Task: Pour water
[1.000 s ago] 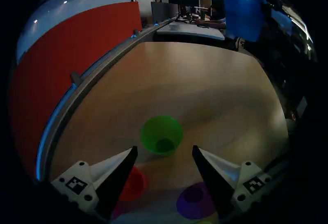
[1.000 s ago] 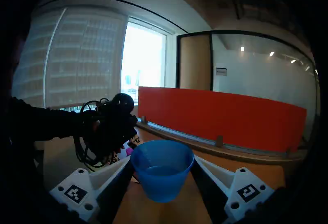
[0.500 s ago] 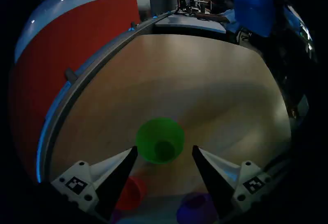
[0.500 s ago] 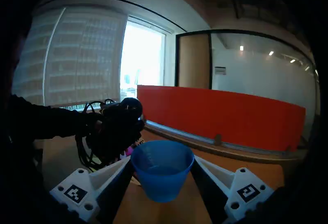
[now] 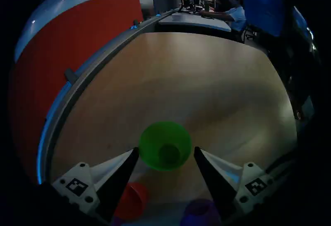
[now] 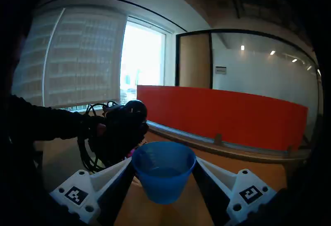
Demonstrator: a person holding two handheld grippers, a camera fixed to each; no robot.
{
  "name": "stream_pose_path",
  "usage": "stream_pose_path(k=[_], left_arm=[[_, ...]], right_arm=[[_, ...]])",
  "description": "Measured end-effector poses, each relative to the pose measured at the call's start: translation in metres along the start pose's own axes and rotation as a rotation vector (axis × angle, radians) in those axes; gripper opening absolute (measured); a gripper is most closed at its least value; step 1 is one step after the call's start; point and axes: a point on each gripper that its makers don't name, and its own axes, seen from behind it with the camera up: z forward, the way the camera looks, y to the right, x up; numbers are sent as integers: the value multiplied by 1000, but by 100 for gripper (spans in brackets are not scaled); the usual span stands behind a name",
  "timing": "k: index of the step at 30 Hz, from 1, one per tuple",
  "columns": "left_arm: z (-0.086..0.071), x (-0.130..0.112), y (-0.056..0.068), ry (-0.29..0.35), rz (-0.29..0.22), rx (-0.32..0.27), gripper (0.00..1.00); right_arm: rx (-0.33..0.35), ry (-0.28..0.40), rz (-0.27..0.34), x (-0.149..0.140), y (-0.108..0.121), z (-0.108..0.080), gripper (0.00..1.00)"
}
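1. Fingers of the left gripper [image 5: 165, 149] are standing apart, now straddling the green cup [image 5: 164, 145] that was sitting farther ahead a second ago
2. Right gripper [image 6: 163, 159] is clamping the blue cup [image 6: 163, 178], seemingly part-filled, upright
3. Receiving cup is getting steadied, so pouring is probably nearing

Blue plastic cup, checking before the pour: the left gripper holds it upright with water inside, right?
No: the right gripper holds the blue plastic cup, upright with water inside; the right gripper view shows it between that gripper's own fingers.
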Motion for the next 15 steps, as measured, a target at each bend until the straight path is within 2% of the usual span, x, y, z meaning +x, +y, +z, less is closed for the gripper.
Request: stream_pose_path(k=[15], left_arm=[[8,-5,0,-28,42,18,100]], right_arm=[[-25,4,15,-5,8,-4,91]])
